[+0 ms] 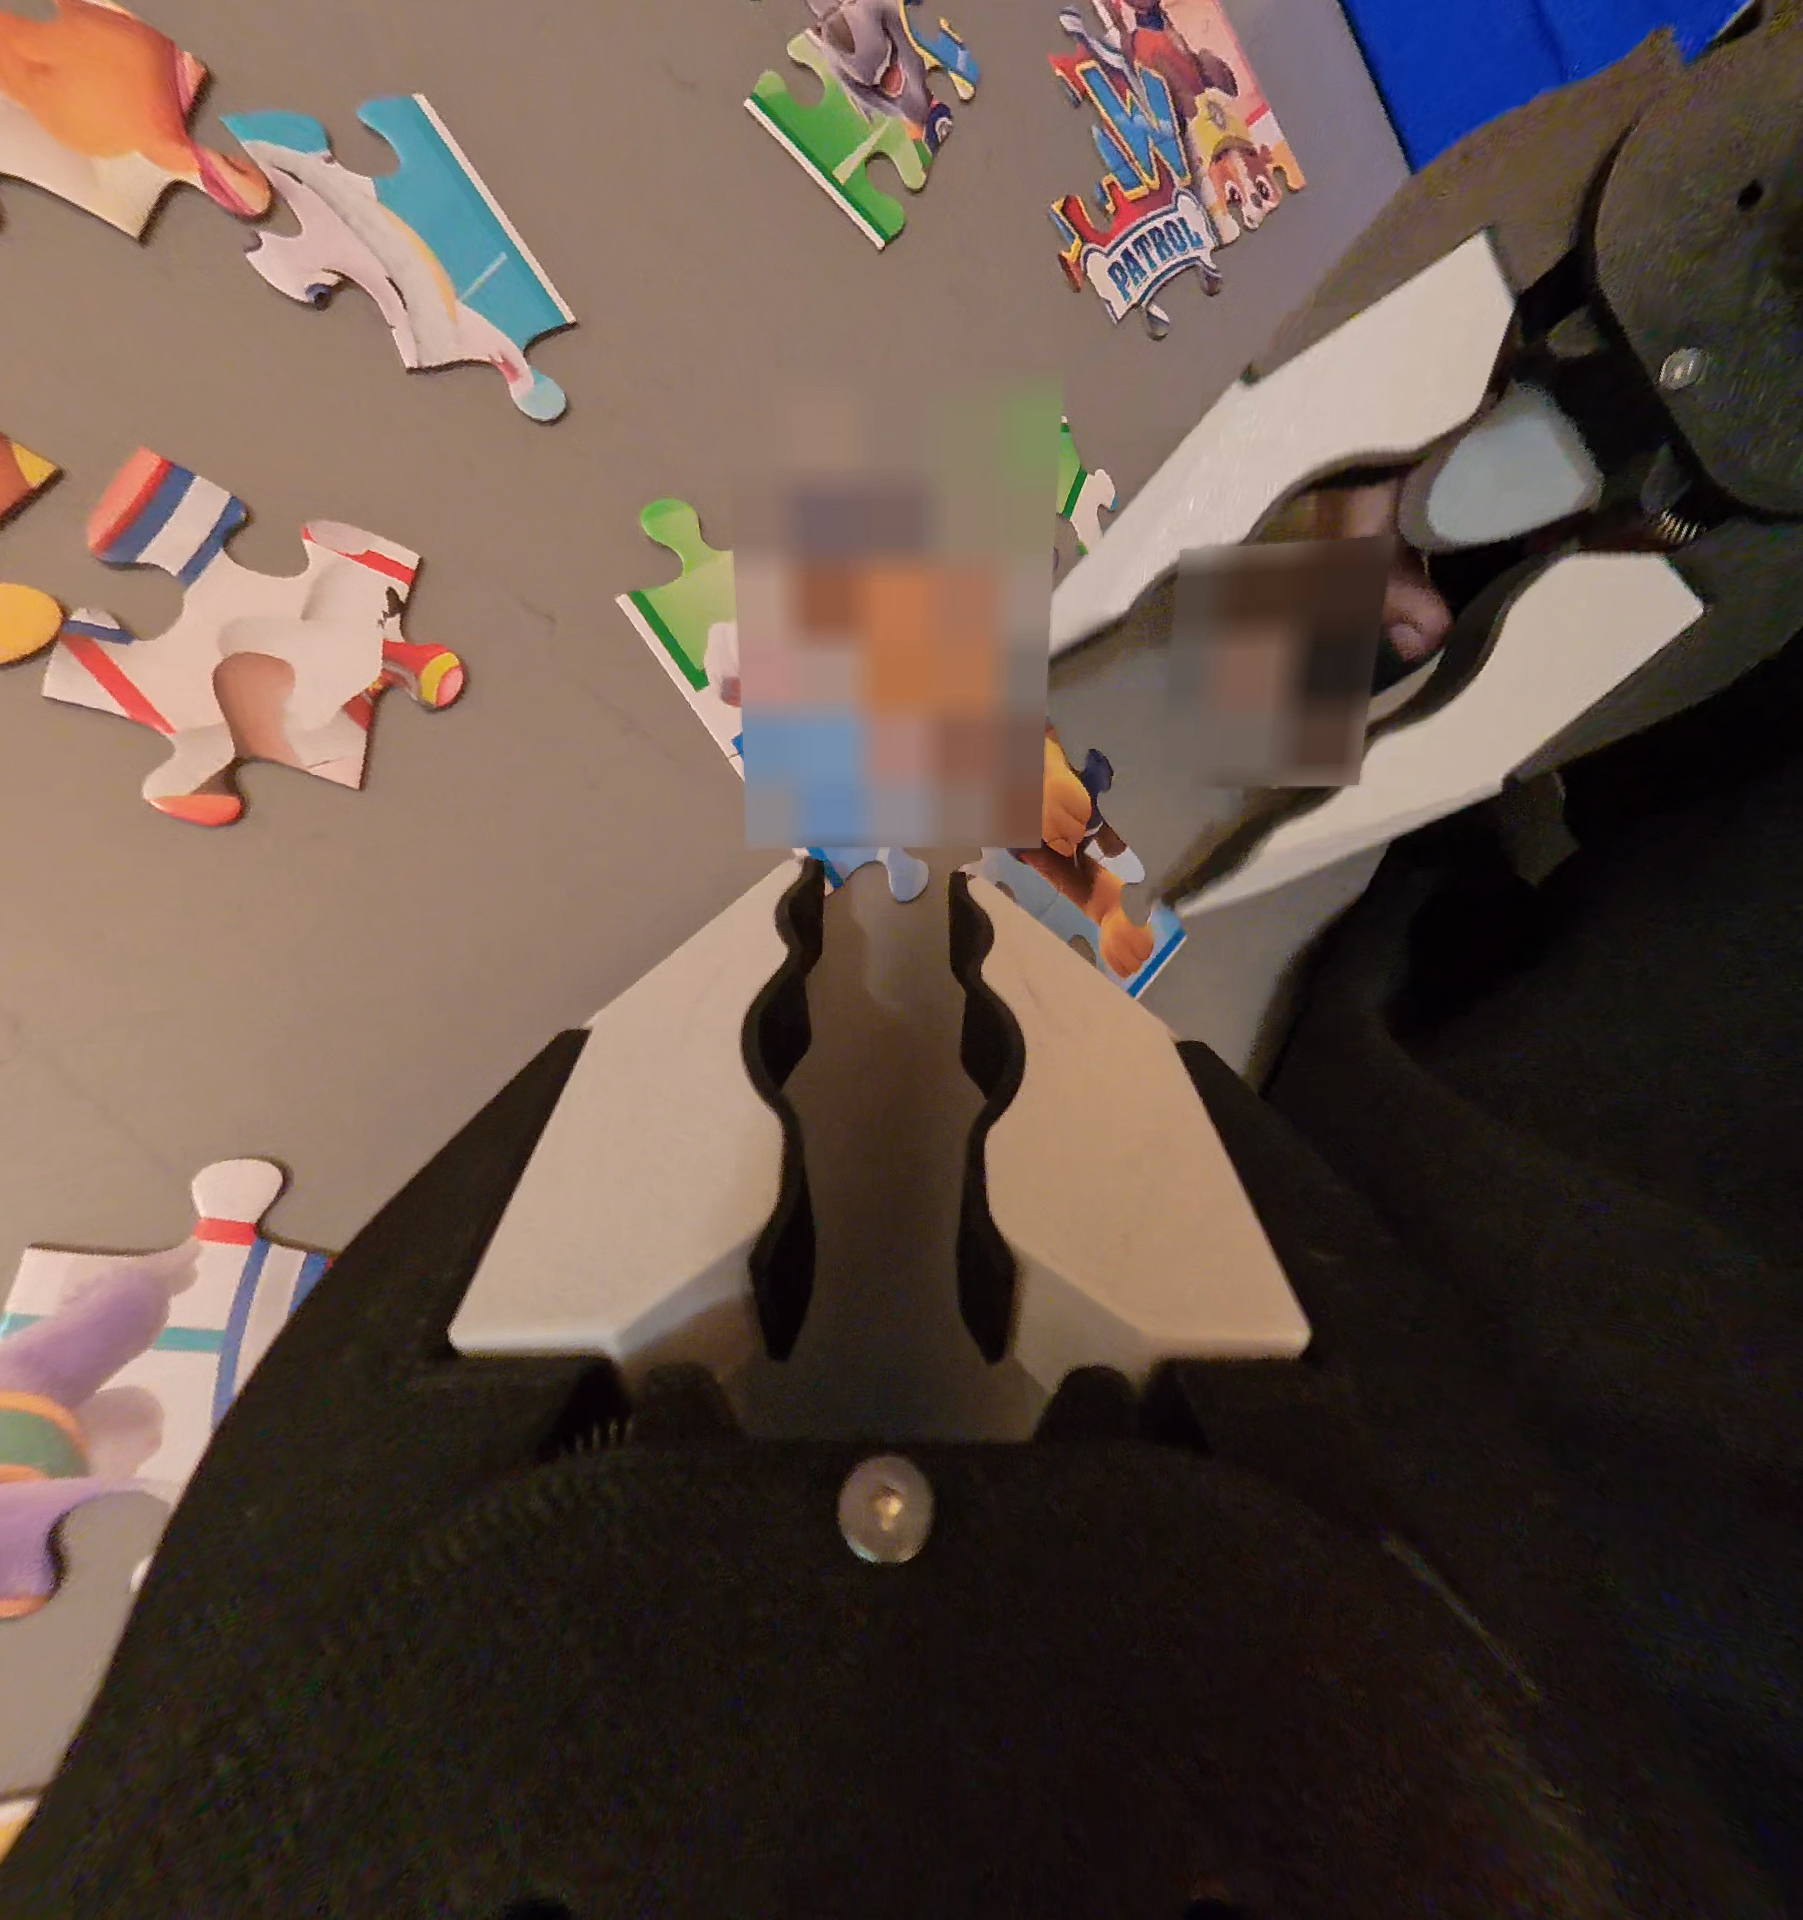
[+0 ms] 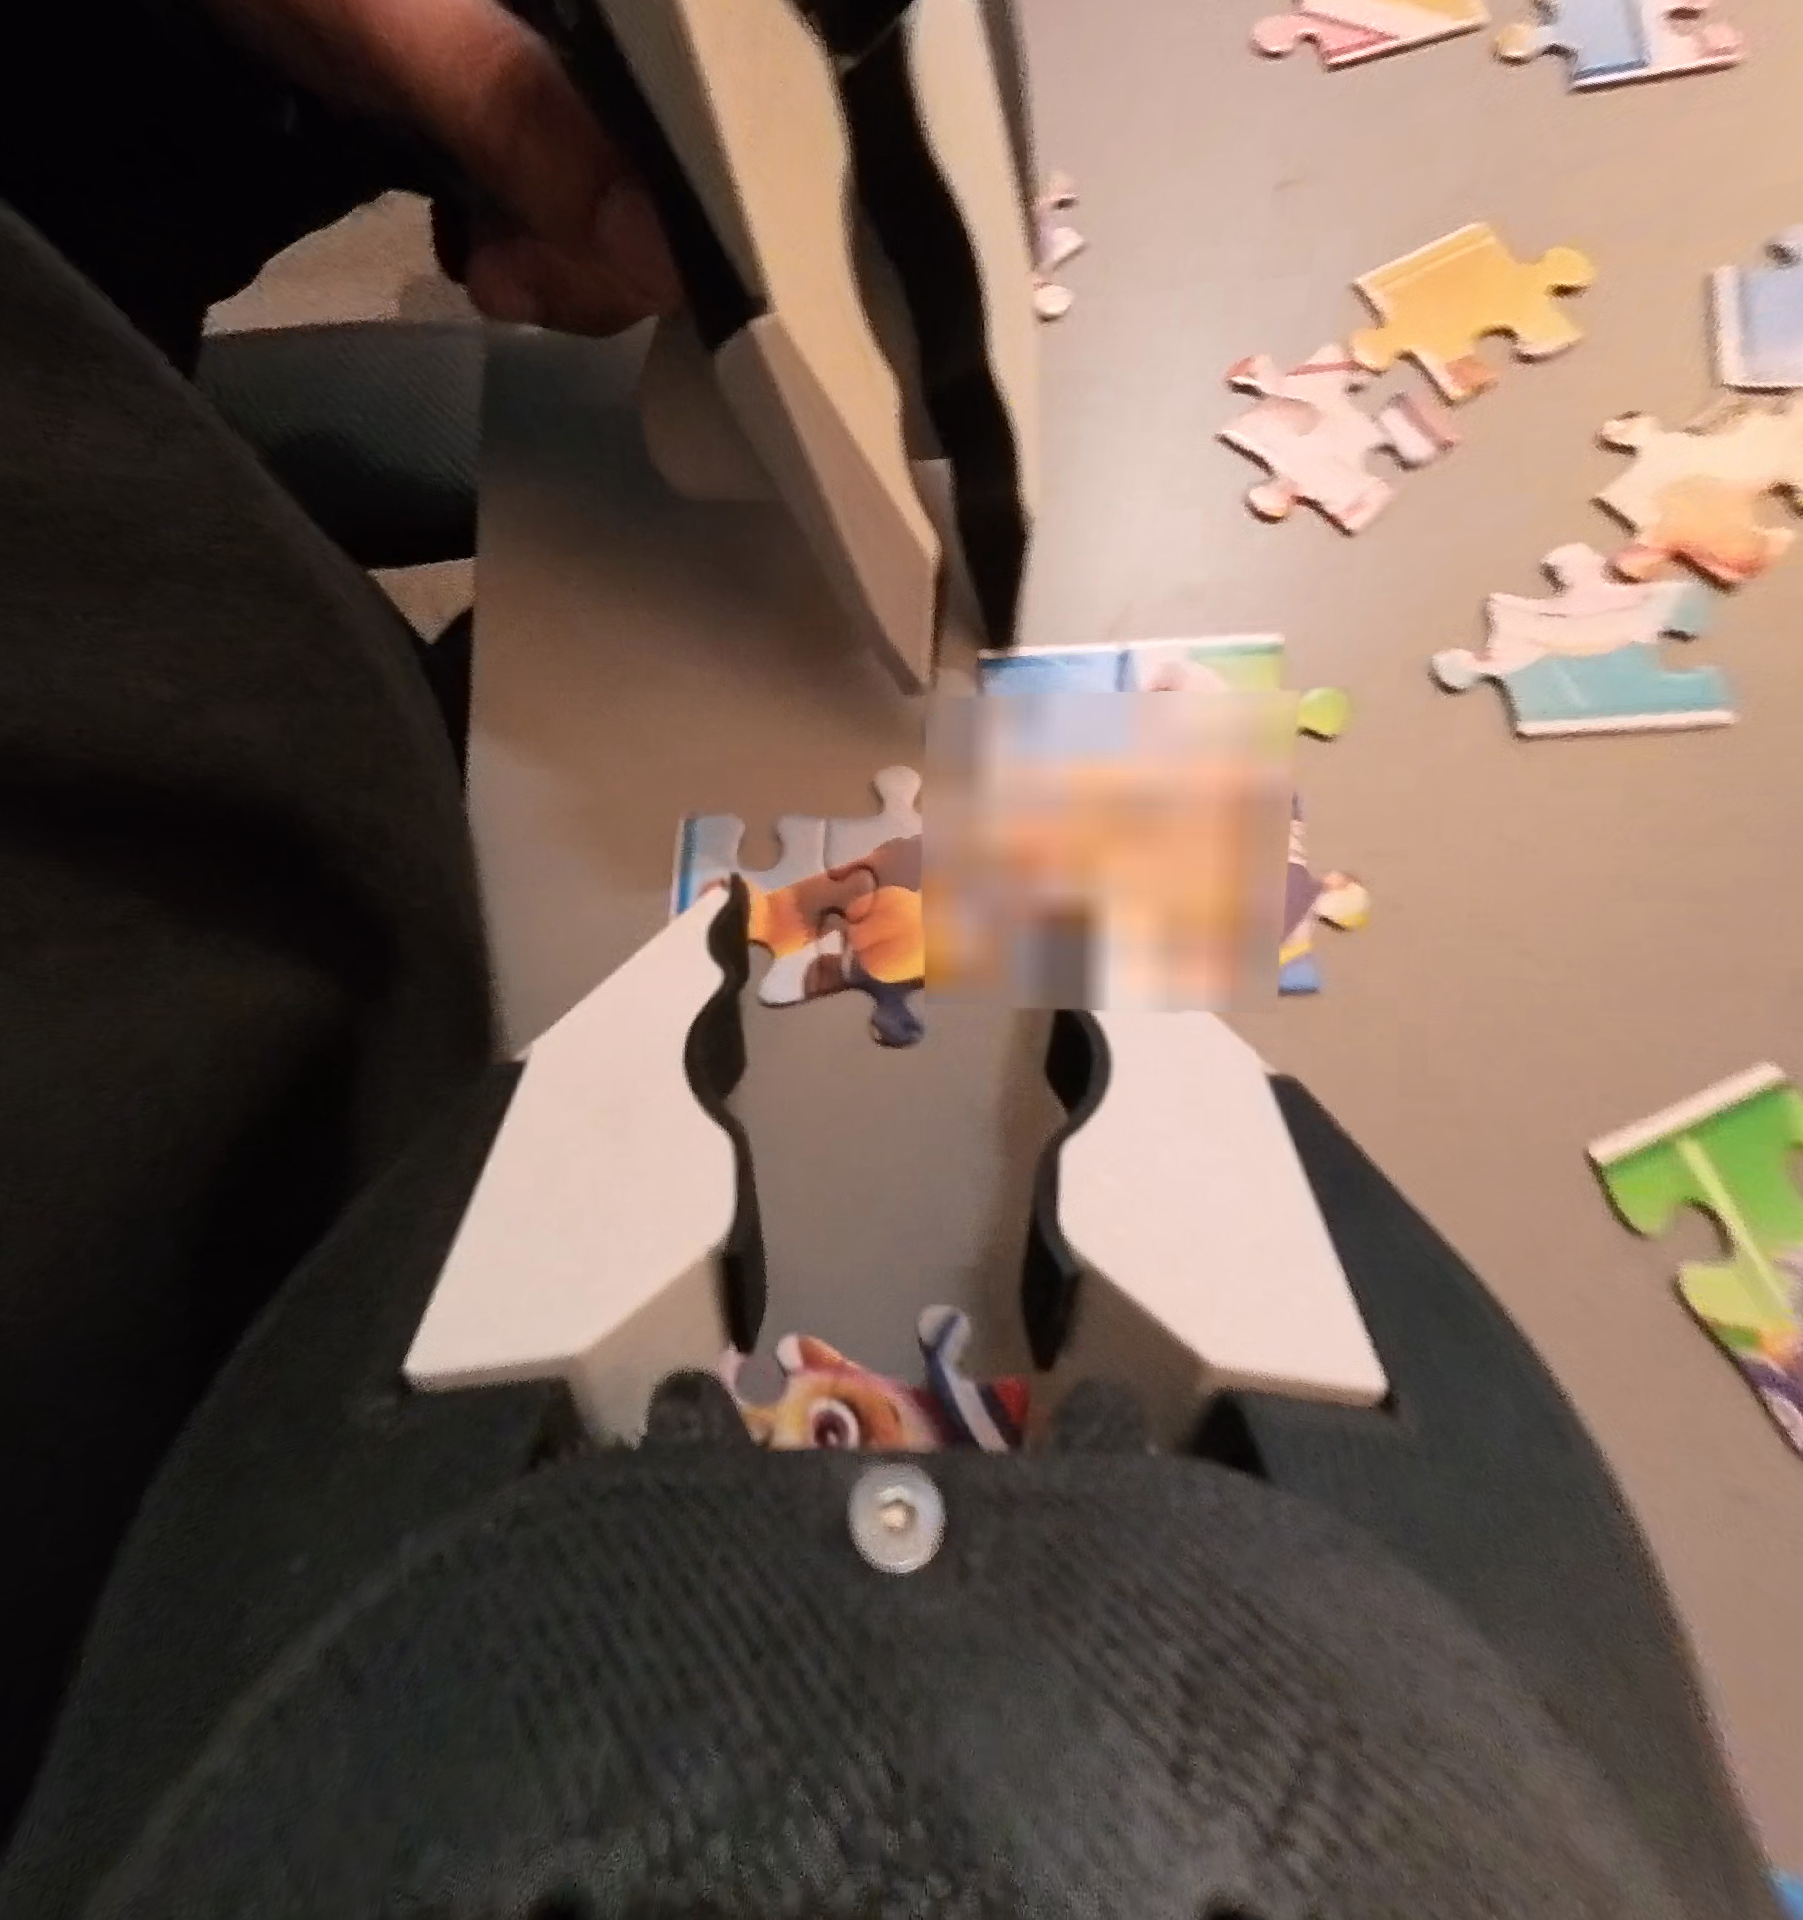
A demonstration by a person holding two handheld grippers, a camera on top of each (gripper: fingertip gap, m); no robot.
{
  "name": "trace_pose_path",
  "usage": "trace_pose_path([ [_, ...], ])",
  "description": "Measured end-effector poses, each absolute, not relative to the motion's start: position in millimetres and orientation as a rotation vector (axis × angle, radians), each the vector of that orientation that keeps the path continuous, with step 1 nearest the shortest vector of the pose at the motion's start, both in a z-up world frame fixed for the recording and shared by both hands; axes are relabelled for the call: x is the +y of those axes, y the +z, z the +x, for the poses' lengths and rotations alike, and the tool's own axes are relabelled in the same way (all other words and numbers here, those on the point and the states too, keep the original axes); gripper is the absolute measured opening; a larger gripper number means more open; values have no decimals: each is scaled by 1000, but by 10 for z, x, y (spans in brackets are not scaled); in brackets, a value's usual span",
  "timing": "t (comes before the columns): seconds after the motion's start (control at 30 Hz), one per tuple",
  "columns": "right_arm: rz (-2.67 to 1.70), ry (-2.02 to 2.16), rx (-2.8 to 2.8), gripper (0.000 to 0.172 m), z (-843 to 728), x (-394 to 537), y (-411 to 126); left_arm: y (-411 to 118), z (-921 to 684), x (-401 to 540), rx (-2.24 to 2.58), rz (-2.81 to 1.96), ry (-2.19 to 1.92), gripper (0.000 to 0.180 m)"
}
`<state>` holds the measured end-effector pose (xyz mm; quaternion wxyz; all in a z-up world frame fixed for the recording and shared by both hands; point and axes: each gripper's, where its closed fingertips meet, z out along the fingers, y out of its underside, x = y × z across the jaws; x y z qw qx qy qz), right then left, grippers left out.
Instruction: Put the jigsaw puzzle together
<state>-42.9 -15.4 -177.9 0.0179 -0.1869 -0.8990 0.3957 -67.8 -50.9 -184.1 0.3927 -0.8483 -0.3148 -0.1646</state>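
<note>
Both grippers stand open, holding nothing: left gripper (image 1: 884,883) narrow, right gripper (image 2: 897,956) wider, above joined puzzle pieces (image 2: 845,914); one loose piece (image 1: 1157,208) carries lettering.

Puzzle pieces (image 1: 253,665): printed cardboard, slight sheen. Table (image 1: 461,935): matt grey, smooth. Left gripper (image 1: 886,883): smooth cream plastic fingers, rough black body.

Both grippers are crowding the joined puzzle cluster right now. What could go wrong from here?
1. The left gripper and right gripper sit open on either side of the joined cluster; a nudge from either could split its seams or slide it.
2. The two grippers stand close together and might knock each other.
3. A loose piece lies under the right gripper's base and could get dragged across the grey table.
</note>
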Motion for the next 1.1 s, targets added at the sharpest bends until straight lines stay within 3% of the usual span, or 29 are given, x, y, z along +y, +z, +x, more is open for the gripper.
trace_pose_path([
  [0.3,-704,1244,-2845,70,-394,-84,-1842,-1841,-572,-516,-774,-2190,-483,24],
  [1.1,-872,1313,-2763,72,-264,-140,-1810,-1814,-619,-501,-808,-2096,-492,30],
])
